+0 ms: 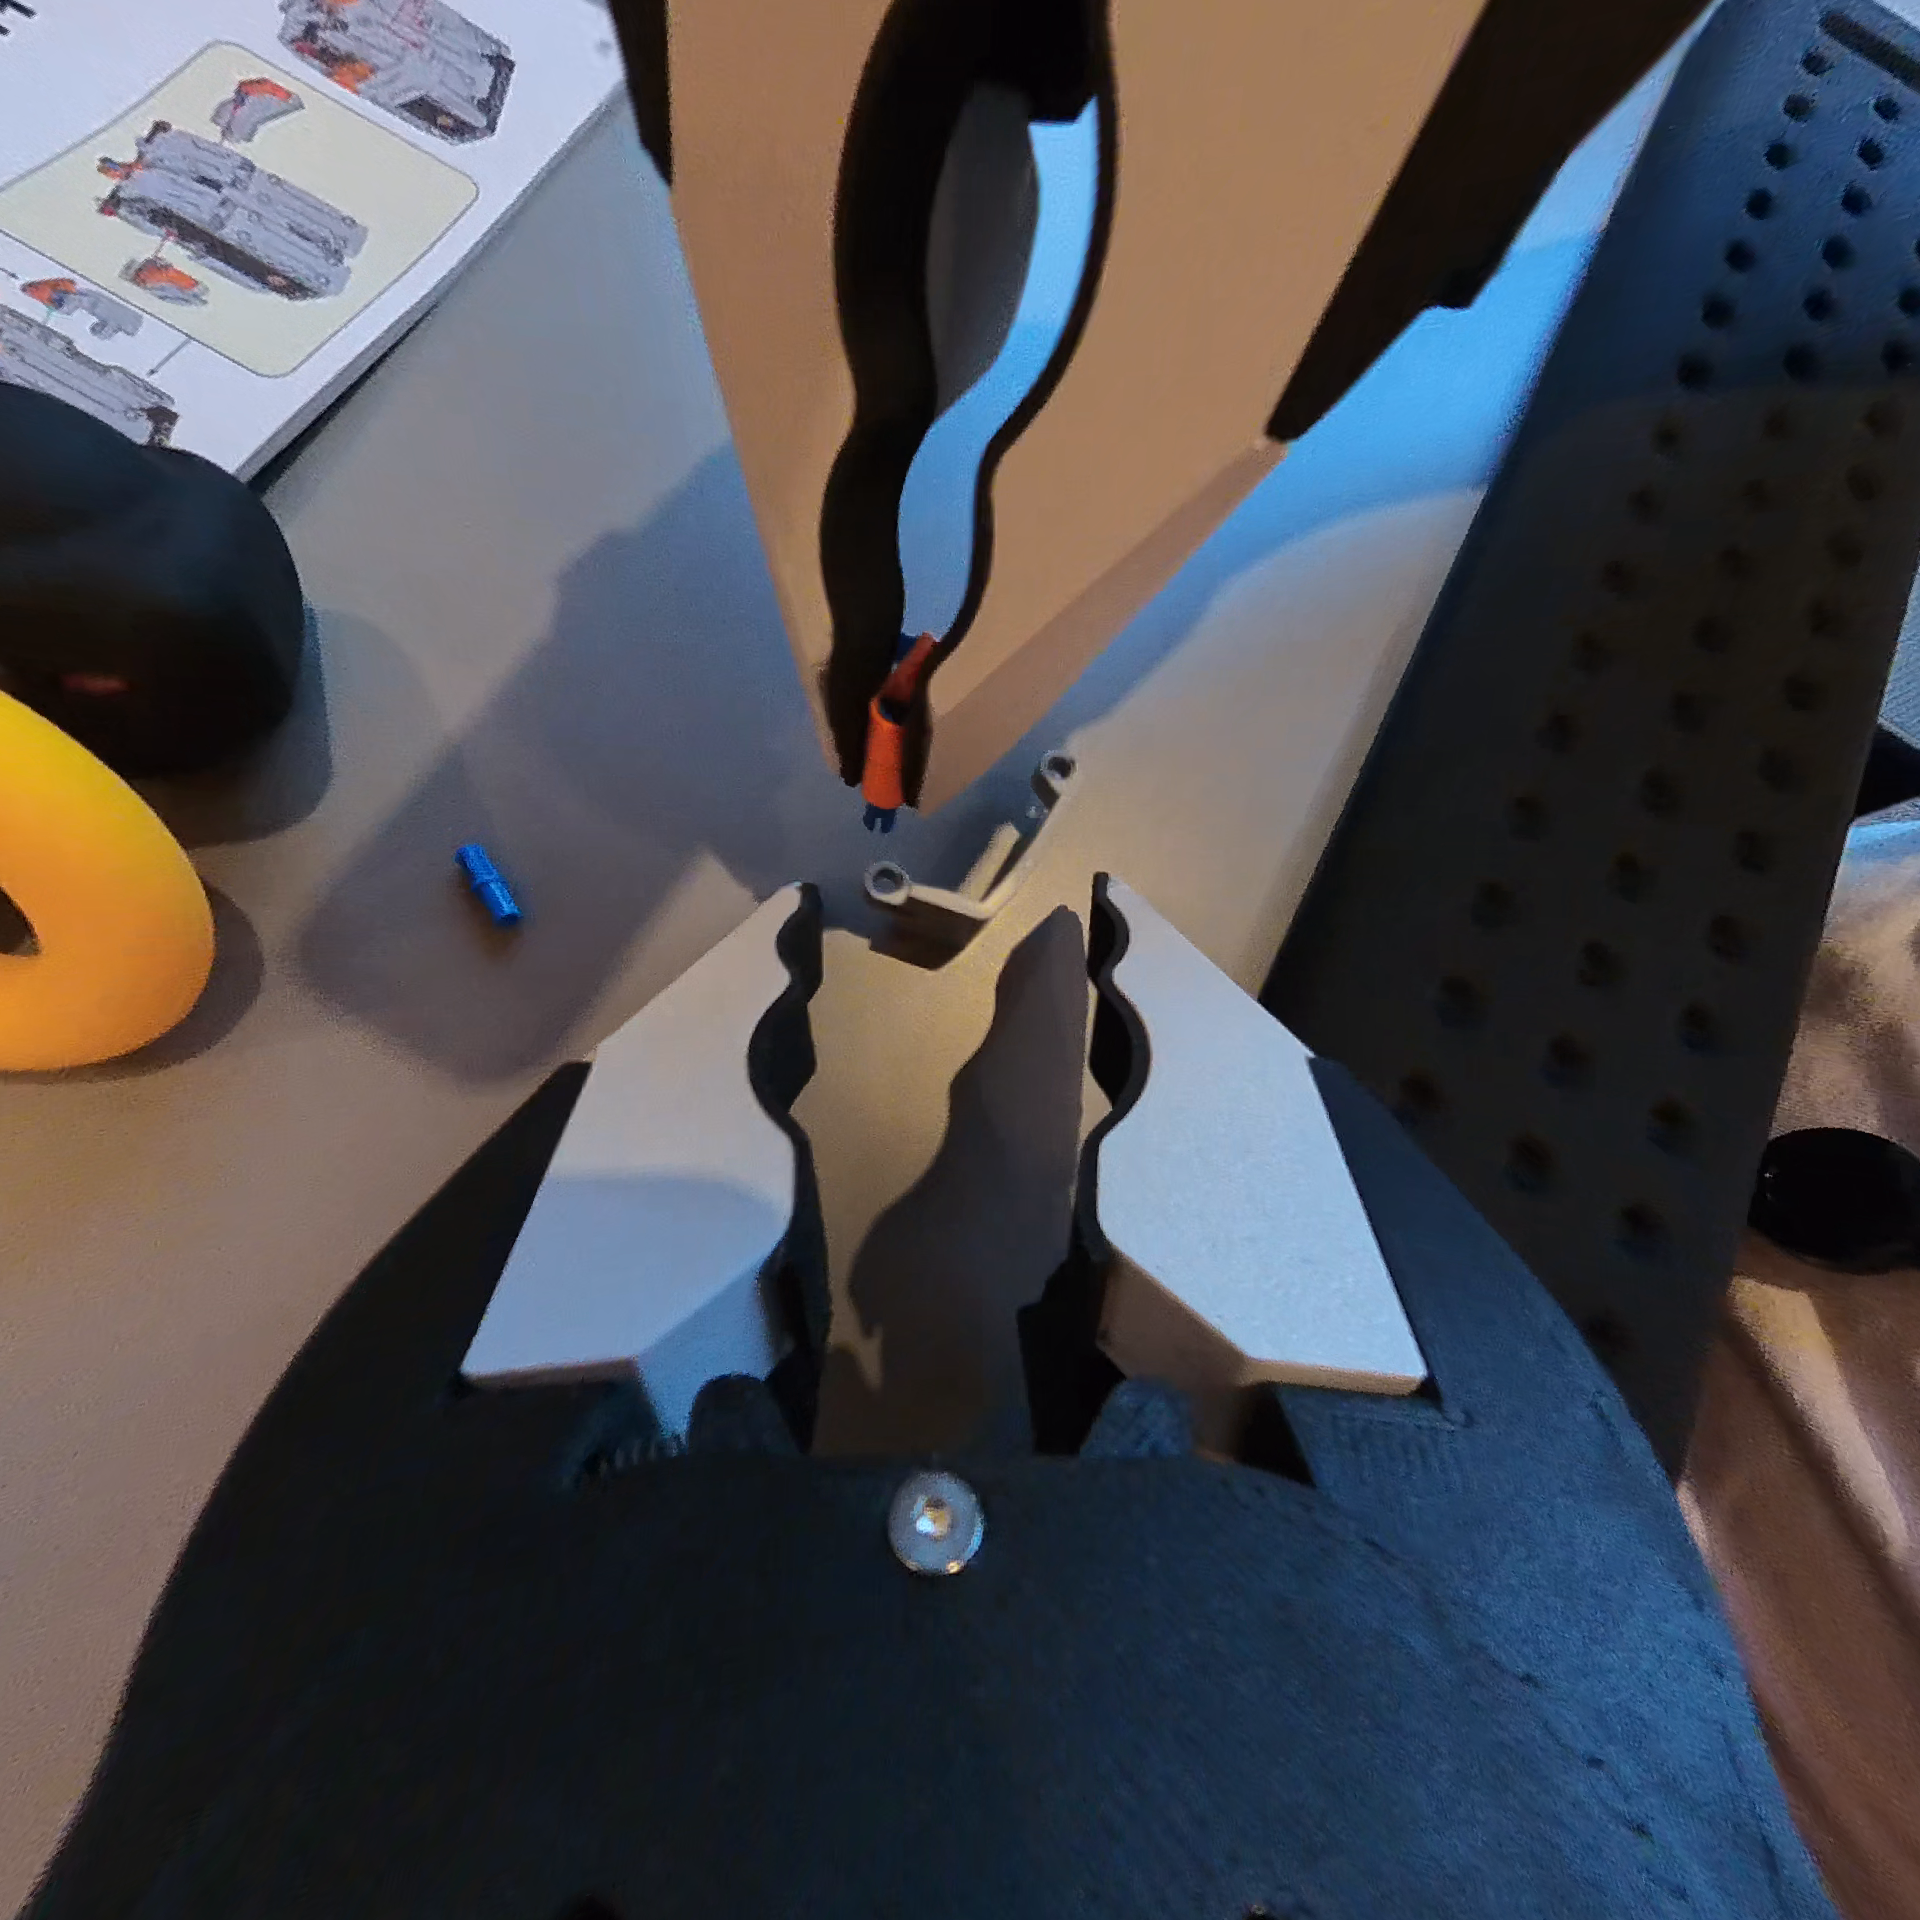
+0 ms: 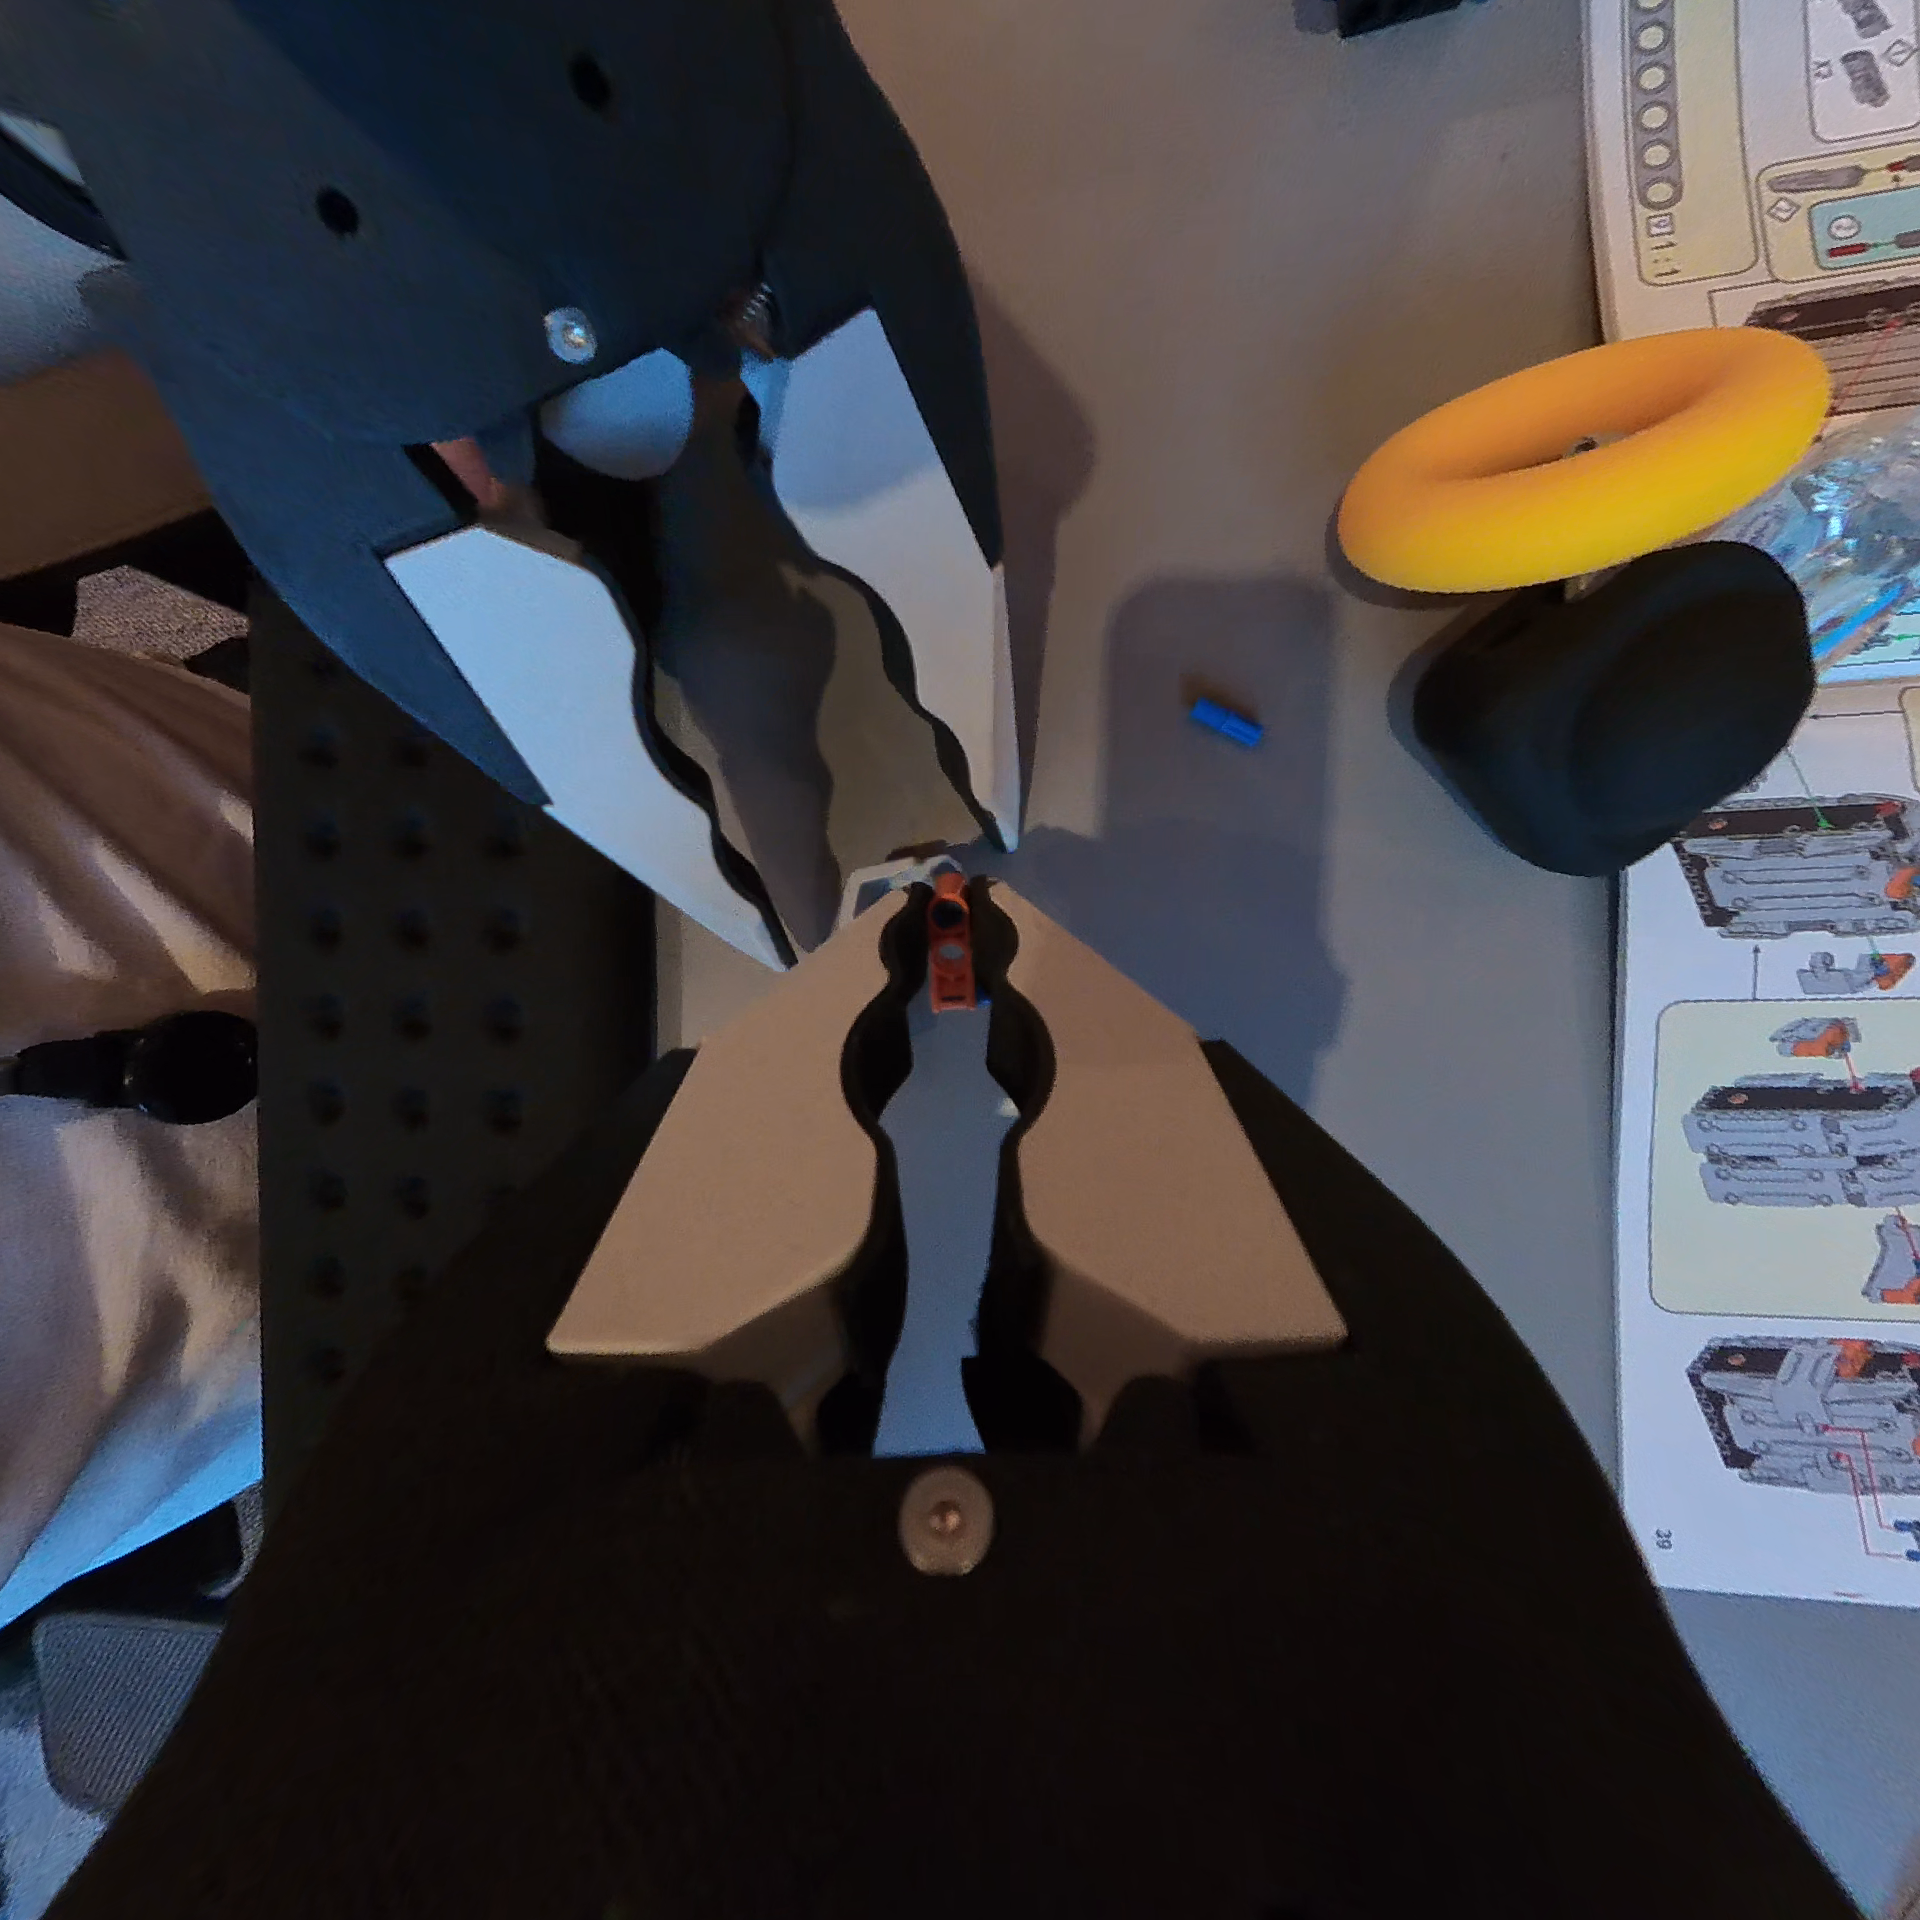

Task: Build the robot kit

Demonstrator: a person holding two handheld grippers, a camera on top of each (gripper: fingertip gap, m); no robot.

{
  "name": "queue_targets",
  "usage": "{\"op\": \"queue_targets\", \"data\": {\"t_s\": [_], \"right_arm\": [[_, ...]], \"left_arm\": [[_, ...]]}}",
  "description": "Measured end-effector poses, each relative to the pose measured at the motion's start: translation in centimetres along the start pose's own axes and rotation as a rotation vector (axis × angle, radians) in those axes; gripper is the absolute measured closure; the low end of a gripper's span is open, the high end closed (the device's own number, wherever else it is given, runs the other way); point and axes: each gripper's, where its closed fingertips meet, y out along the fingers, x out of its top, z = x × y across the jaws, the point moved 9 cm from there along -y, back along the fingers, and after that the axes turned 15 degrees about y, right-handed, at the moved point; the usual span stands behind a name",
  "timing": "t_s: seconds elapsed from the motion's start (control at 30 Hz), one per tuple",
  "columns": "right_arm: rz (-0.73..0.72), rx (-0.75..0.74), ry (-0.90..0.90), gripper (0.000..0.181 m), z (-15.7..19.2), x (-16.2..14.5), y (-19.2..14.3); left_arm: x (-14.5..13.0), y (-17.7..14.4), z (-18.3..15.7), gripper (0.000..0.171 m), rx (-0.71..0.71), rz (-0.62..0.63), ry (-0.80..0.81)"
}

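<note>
Your right gripper point(image 2: 954, 940) pinches the orange connector point(image 1: 889, 750) with its blue pin, just above the grey angled piece point(image 1: 961, 883). Your left gripper point(image 1: 951, 914) gapes empty around that piece; a spare blue pin point(image 1: 486, 883) lies apart.

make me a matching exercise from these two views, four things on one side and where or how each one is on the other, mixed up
Things:
1. orange piece
2. grey angled piece
3. loose blue pin
4. yellow ring

Places or states:
A. lying alone on the bare table
B. pinched between the right gripper's fingertips
C. on the table just ahead of the open left gripper
D. leaning on a black rounded object by the instruction booklet

Pairs: 1-B, 2-C, 3-A, 4-D
</note>
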Motion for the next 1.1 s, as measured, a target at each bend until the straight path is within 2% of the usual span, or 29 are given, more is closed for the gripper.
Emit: {"op": "queue_targets", "data": {"t_s": [0.1,0.17,0.27,0.33,0.47,0.63,0.8,0.93,1.03,1.1], "right_arm": [[-0.035,0.012,0.012,0.175,0.1,-0.2,-0.4],[-0.048,0.01,0.017,0.175,0.3,-0.5,-0.6],[-0.071,0.004,0.017,0.175,0.6,-1.1,-0.7],[-0.096,-0.016,0.018,0.175,0.8,-1.4,-0.8],[-0.133,-0.029,0.059,0.175,2.0,-2.3,-0.7],[-0.141,-0.085,0.015,0.175,3.0,-3.4,-0.6],[-0.183,-0.237,-0.045,0.175,2.7,-3.1,-1.0],[-0.236,-0.321,0.009,0.175,2.9,-3.5,0.2],[-0.281,-0.534,-0.034,0.175,3.6,-4.0,0.1],[-0.319,-0.601,-0.035,0.176,4.5,-4.1,0.1]], "left_arm": [[-0.1,0.4,0.3,0.133,0.009,-0.033,0.04],[-0.4,0.5,0.1,0.133,0.025,-0.071,0.079],[-0.6,0.4,-0.1,0.13,0.056,-0.064,0.116],[-0.7,0.5,-0.1,0.133,0.075,-0.066,0.126],[-0.8,0.4,0.3,0.139,0.068,-0.085,0.099],[-0.8,0.4,0.4,0.138,0.045,-0.096,0.079],[-1.0,0.1,0.4,0.132,0.027,-0.099,0.079],[-1.1,0.1,0.5,0.135,0.036,-0.098,0.072],[-1.1,0.1,0.5,0.138,0.052,-0.092,0.08],[-1.1,0.1,0.4,0.138,0.06,-0.089,0.088]]}}
